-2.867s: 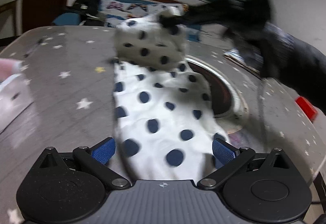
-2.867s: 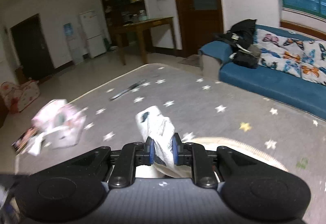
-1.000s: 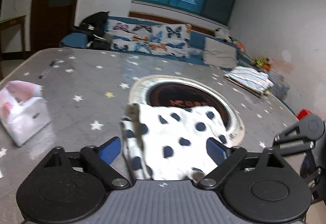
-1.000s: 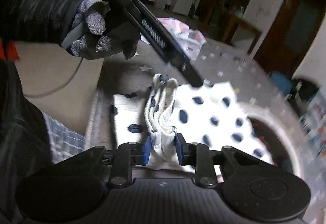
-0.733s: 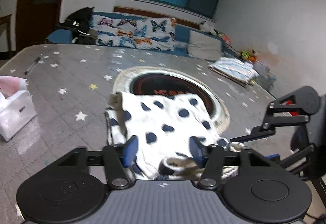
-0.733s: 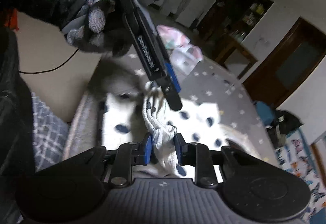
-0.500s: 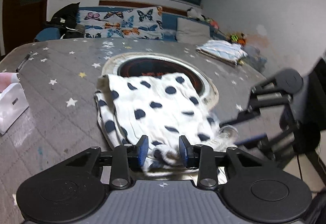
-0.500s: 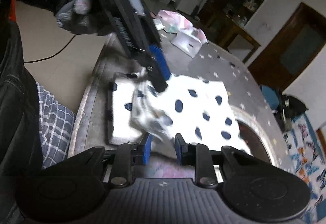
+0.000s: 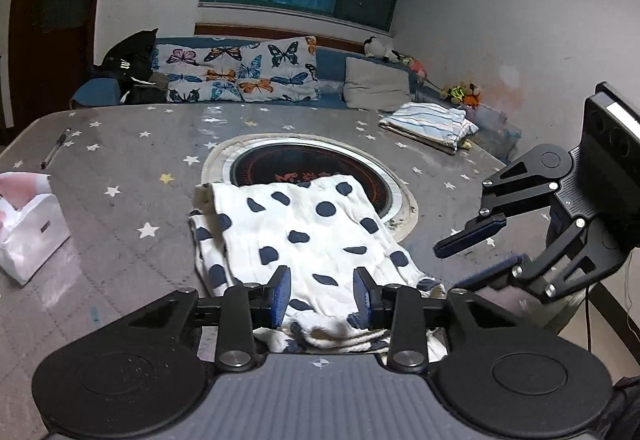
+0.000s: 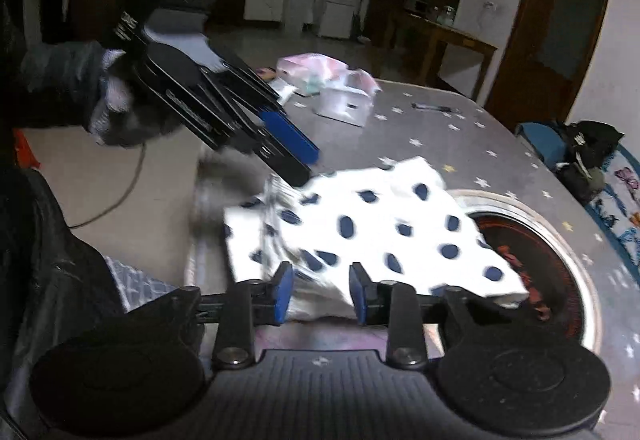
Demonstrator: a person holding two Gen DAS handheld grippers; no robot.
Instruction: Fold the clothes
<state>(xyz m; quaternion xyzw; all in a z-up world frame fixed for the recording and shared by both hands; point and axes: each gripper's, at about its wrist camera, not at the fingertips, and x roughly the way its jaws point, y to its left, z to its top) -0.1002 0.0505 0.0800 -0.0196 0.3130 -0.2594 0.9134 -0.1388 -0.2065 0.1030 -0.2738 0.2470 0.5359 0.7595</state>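
Observation:
A white cloth with dark blue dots (image 9: 312,224) lies folded on the grey star-print table (image 9: 140,167), its far edge over a round inset burner (image 9: 304,167). My left gripper (image 9: 320,296) is at the near hem, pads pressing the bunched cloth while the jaws ease open. In the right wrist view the left gripper (image 10: 310,167), in a gloved hand (image 10: 112,95), has the cloth (image 10: 384,224) edge raised to its tips. My right gripper (image 10: 320,298) is opening; a loose fold lies between its pads, untouched. In the left wrist view the right gripper (image 9: 450,268) hangs open beside the cloth's corner.
A white box with pink contents (image 9: 28,236) stands at the table's left edge, and a pen (image 9: 54,151) lies beyond it. A folded striped cloth (image 9: 432,119) rests at the far right. A butterfly-print sofa (image 9: 240,79) runs behind the table. The table edge is close below both grippers.
My left gripper went from wide open to closed on the near hem. My right gripper's jaws parted and let its raised fold drop onto the pile.

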